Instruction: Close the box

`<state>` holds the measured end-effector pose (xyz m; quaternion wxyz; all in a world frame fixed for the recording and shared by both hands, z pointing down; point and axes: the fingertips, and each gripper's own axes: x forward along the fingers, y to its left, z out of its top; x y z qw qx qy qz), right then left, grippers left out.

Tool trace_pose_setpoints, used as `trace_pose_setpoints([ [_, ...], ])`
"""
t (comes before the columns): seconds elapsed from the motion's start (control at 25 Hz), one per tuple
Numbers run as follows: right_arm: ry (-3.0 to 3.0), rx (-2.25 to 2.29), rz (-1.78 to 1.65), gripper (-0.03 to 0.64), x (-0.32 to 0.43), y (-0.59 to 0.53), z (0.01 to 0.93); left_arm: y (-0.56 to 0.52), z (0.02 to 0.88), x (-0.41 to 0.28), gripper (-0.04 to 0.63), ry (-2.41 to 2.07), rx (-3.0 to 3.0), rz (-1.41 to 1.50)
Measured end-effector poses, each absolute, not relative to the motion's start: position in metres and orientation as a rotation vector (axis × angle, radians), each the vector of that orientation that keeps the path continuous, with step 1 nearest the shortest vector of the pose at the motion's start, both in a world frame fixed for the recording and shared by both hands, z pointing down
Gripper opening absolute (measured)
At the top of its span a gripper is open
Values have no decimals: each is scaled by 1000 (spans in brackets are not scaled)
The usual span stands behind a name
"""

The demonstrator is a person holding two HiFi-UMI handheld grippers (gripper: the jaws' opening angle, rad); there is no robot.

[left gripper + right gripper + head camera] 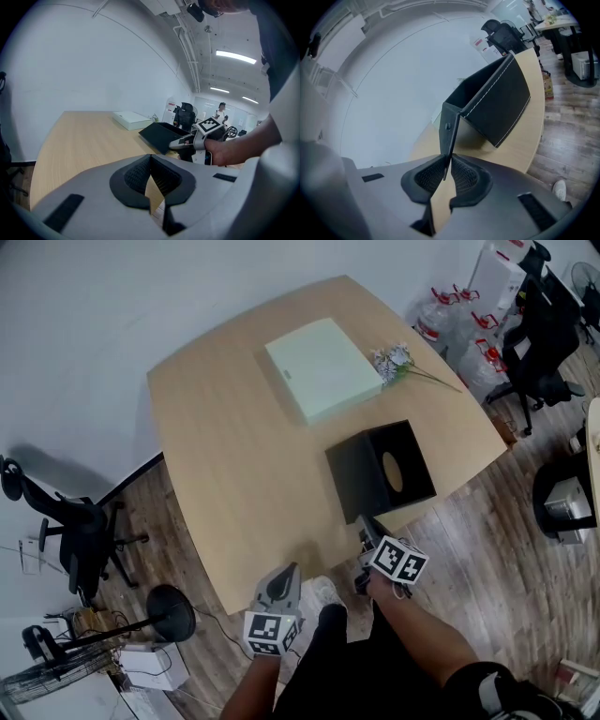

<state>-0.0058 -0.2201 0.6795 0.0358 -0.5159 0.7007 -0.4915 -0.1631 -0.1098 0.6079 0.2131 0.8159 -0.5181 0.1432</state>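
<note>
The jaws of the right gripper (pixel 449 164) are clenched on a thin black flap (pixel 450 133) of the black box (pixel 497 105); the flap stands edge-on between the ribbed pads and bears a small round stud. The jaws of the left gripper (pixel 150 161) are pressed together at their tips with nothing between them, and only the wood of the bench (pixel 225 446) shows through the gap below. In the head view the box sits near the front right edge of the bench, its opening upward and an oval cut-out showing in one inner face, with the right gripper at its near corner. The left gripper hangs off the bench's front edge, well apart from the box. Farther back on the bench lies a flat pale green box (pixel 322 368), and just beside it a sprig of white flowers (pixel 394 362). Around the bench are a wood-plank floor (pixel 506 549), a white wall (pixel 94 306), black office chairs (pixel 80 531) and large water bottles (pixel 441 315).
</note>
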Motion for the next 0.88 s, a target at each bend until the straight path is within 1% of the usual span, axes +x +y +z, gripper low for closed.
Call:
trace_pose_setpoints([
  [0.24,2144,-1482,-1517,74,-13,-218,661,-112,608,-163,9,-1443,2264,400],
  [0.48,2142,-1414,-1513,81,-14,-213,651,-113,606,-152,9,-1418,2286,405],
  [0.88,2204,-1272,-1409,150,-19,-210,615,-116,604,-143,9,-1394,2306,410],
])
